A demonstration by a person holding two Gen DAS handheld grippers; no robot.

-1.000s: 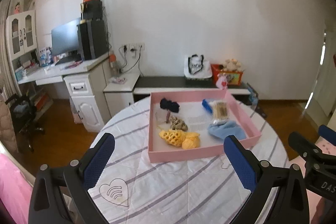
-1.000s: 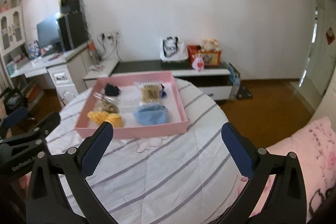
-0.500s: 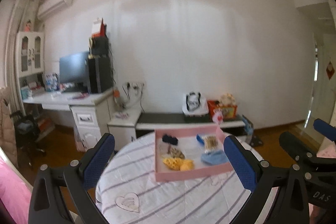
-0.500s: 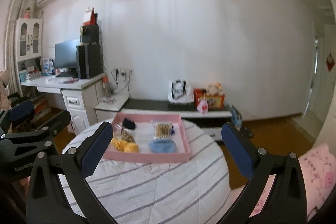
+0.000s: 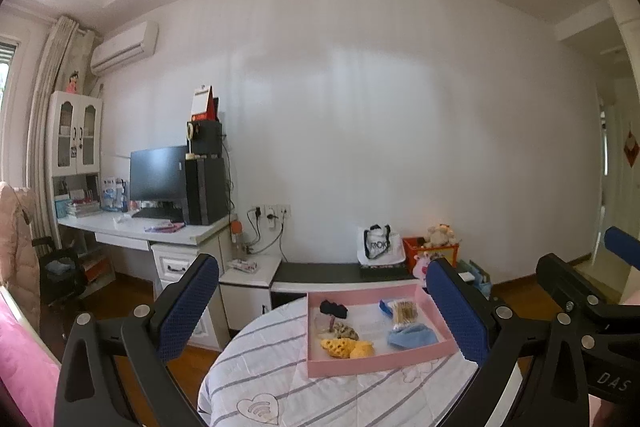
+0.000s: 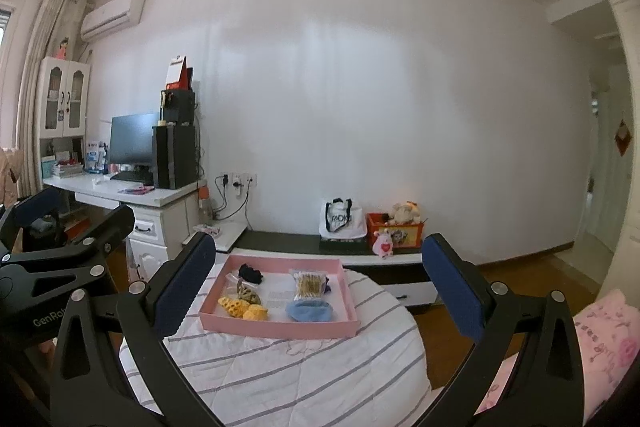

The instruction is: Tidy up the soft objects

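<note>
Soft objects in pink tray [image 5: 372, 363] on striped round counter [image 5: 280, 379]: yellow knit pieces [image 5: 346, 348], blue cloth [image 5: 412, 335], black fabric lump [image 5: 334, 309], mottled scrunchie-like item [image 5: 345, 331], plus cotton swab pack [image 5: 403, 311] (not soft, likely stays). Left gripper [image 5: 322, 311] spread wide, holding nothing, held well back from tray. Right gripper [image 6: 318, 291] likewise wide open, empty, well apart from tray.

Risks, as judgement: long approach from this far back, so easy to overshoot and shove the light tray across the cloth-covered counter. Yellow pieces touching each other; a pinch could drag both. Blue cloth limp, may snag on tray wall. Two grippers side by side, collision possible if both reach at once.

Hard to make out: clear bag under scrunchie item barely visible; small blue thing [image 5: 386, 305] beside swabs unidentifiable. Near counter edge cut off by finger frames. No destination container visible. Fisheye bends tray edges.
</note>
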